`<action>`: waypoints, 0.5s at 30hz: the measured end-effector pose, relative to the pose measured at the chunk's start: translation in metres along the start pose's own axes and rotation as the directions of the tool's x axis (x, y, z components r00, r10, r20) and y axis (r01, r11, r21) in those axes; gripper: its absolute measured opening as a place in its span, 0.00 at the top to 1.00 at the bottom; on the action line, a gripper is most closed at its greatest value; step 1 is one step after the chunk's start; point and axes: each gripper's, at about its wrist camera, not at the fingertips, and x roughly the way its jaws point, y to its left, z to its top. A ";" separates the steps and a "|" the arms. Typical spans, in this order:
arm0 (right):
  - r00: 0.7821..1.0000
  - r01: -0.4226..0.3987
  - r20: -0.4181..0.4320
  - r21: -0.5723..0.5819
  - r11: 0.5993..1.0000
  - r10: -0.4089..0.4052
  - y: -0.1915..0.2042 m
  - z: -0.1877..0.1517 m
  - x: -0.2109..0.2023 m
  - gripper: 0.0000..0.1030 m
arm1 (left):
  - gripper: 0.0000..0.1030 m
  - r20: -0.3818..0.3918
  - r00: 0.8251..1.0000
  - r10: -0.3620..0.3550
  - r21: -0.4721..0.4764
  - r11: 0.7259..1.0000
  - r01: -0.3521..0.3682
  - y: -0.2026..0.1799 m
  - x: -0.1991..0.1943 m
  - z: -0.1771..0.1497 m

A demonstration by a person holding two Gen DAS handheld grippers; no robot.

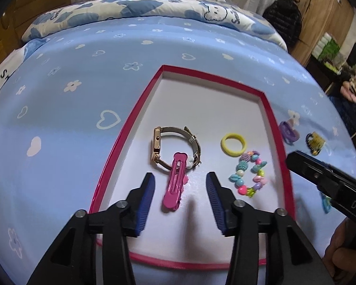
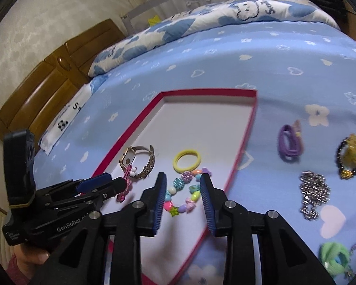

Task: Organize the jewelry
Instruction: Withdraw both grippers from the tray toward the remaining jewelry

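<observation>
1. Left wrist view: red-rimmed tray [image 1: 128, 128] is sitting on the bed [image 1: 59, 118], serving as the collecting spot. Pink hair clip [image 1: 174, 182] is lying inside it, its far end overlapping the gold watch [image 1: 175, 147]; yellow hair tie [image 1: 233, 144] and bead bracelet [image 1: 249, 173] are lying to the right, also inside.
2. Left gripper [image 1: 180, 182] is pointing steeply down over the clip, jaws apart, pads clear of it, so the clip is judged as just set down.
3. Right wrist view: right gripper [image 2: 182, 187] is hovering tilted down over the bead bracelet [image 2: 185, 194], jaws apart, nothing clamped.
4. Purple hair tie [image 2: 288, 146], yellow-black piece [image 2: 351, 156], silver piece [image 2: 314, 197] and green scrunchie [image 2: 334, 257] are lying on the bed outside the tray, not yet sorted.
</observation>
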 end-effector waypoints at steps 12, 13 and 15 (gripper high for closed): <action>0.989 0.070 0.125 0.115 0.991 -0.085 -0.048 -0.021 -0.084 0.48 | 0.30 0.070 0.993 -0.096 -0.075 0.992 0.101 -0.007 -0.048 -0.019; 0.987 0.077 0.131 0.122 0.990 -0.093 -0.051 -0.023 -0.090 0.47 | 0.29 0.071 0.992 -0.101 -0.070 0.992 0.106 -0.011 -0.051 -0.019; 0.982 0.094 0.148 0.142 0.985 -0.115 -0.060 -0.029 -0.104 0.44 | 0.28 0.074 0.991 -0.113 -0.055 0.992 0.117 -0.017 -0.056 -0.020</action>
